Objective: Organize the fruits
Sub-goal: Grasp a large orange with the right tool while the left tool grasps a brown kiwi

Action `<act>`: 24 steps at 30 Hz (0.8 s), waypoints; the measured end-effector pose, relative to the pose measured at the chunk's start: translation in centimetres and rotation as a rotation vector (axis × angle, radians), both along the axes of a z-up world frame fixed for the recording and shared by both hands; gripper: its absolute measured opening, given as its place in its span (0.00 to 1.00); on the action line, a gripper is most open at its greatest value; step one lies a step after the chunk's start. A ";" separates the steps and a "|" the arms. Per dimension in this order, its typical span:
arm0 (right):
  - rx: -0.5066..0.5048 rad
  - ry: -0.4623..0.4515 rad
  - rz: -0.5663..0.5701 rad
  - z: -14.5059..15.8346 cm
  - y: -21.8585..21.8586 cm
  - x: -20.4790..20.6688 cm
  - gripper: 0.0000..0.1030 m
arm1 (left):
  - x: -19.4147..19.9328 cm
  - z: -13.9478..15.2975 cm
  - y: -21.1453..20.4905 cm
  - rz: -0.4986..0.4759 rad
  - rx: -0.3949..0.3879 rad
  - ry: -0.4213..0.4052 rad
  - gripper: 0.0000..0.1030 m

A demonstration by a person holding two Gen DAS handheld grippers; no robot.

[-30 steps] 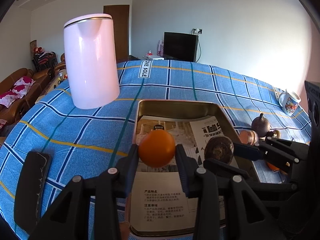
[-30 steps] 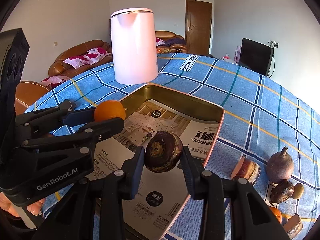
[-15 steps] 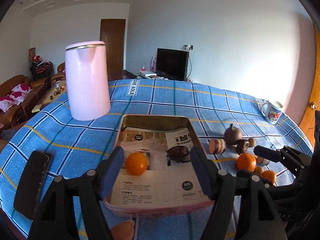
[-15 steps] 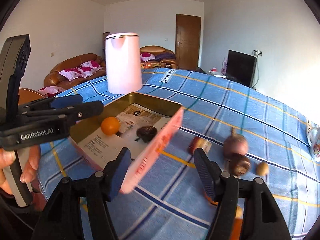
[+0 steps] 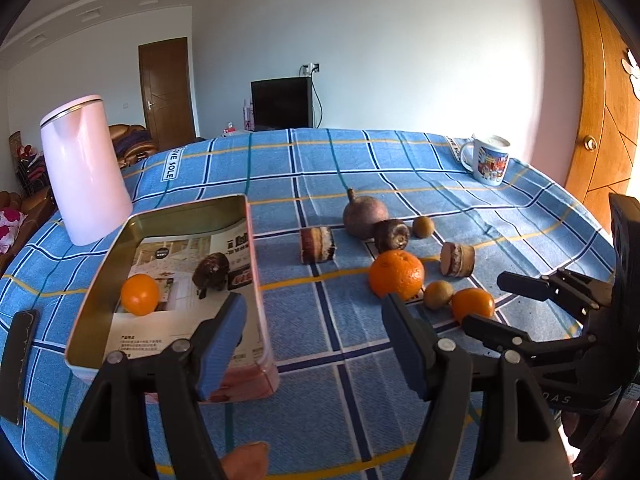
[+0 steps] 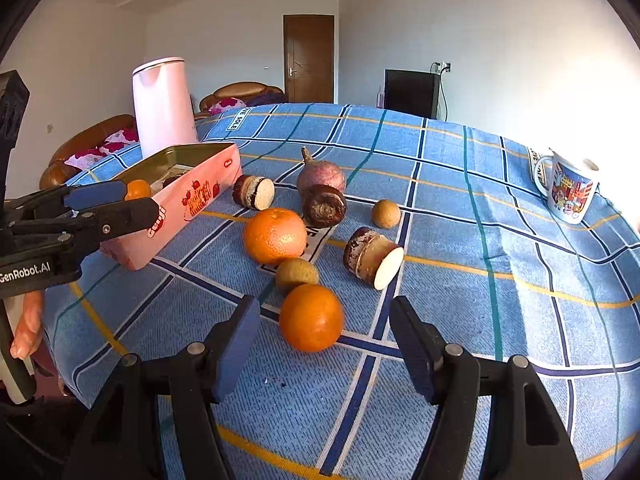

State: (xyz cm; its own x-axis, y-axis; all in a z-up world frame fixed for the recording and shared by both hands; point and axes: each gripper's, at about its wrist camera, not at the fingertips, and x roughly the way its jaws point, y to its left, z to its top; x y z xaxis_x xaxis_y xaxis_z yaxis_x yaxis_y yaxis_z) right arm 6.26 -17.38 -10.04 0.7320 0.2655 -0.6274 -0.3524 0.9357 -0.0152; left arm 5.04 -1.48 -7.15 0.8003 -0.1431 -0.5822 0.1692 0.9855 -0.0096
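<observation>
Right wrist view: right gripper (image 6: 324, 344) fingers were spread wide and empty, straddling the near orange (image 6: 311, 317) at 12 o'clock, apparently lined up for a pick. Left gripper (image 5: 310, 332) was likewise agape, empty, beside the tin (image 5: 256, 280) holding one orange (image 5: 140, 294) at 10 o'clock.

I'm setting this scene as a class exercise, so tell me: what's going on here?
A person is sorting fruit into a tin on a table, with a hand-held gripper in each hand. An orange and a dark round fruit already lie inside. Both tools are open and hold nothing. The right hand-held gripper faces a small orange lying just before its fingers. The left hand-held gripper hangs beside the tin. More fruit is loose on the cloth.
</observation>
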 end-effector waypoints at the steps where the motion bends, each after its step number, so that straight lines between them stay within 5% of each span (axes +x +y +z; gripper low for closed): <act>1: 0.001 0.006 0.006 -0.1 0.0 0.1 0.61 | 0.1 -0.1 -0.3 -0.004 0.003 0.004 0.70; 7: 0.005 0.069 0.051 -0.9 -0.2 0.1 0.34 | 0.0 -0.6 -2.7 -0.058 0.017 0.020 0.70; 19: -0.006 -0.069 -0.143 0.8 -5.3 -0.4 0.34 | 1.9 -2.2 -7.4 -0.148 0.014 0.129 0.62; 24: 0.029 -0.045 -0.117 0.7 -5.6 -0.1 0.34 | 2.7 -2.8 -9.0 -0.174 0.014 0.180 0.44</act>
